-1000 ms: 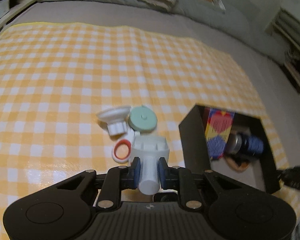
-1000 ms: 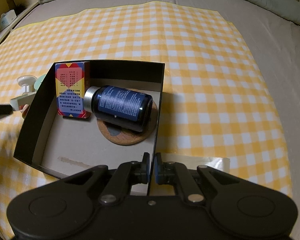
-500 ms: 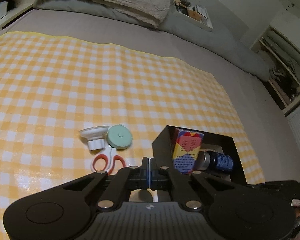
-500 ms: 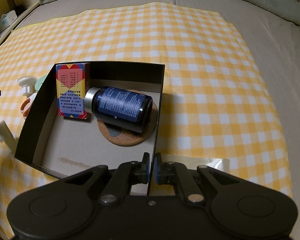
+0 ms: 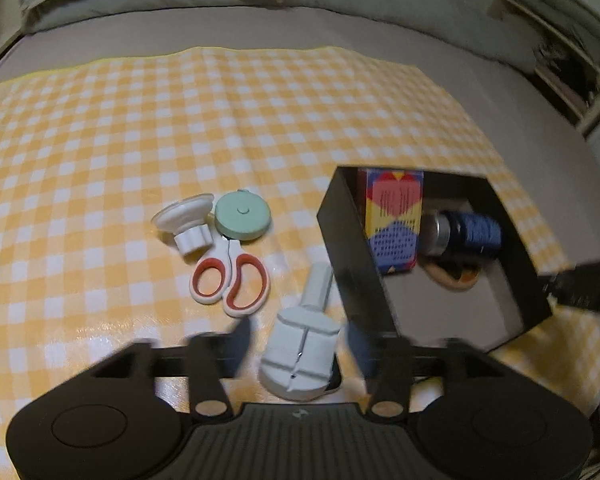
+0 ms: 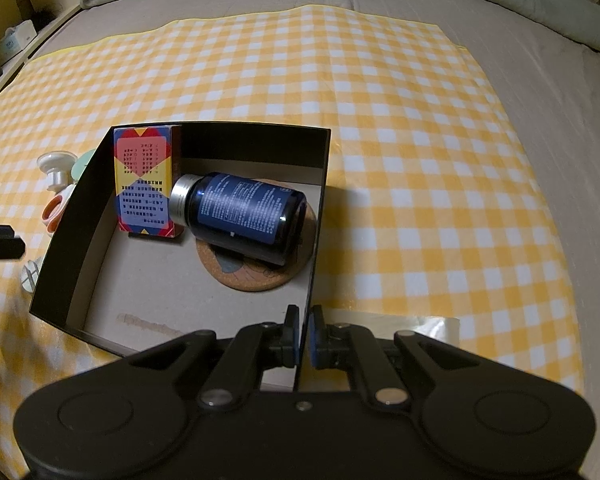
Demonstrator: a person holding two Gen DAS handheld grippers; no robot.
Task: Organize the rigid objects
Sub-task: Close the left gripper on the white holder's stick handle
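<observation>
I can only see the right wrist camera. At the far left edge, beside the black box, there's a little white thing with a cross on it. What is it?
Observer: The left wrist view shows it whole: a white plastic cylinder with a thinner stem, lying on the yellow checked cloth beside the black cardboard box.
Operator: Is the other gripper holding it?
Observer: No. The left gripper has just been opening. The cylinder lies between its jaws, and the pads are clear of it.
Operator: And the orange bit?
Observer: Those are the handles of small orange-and-white scissors, whose blades point at a mint-green round case.
</observation>
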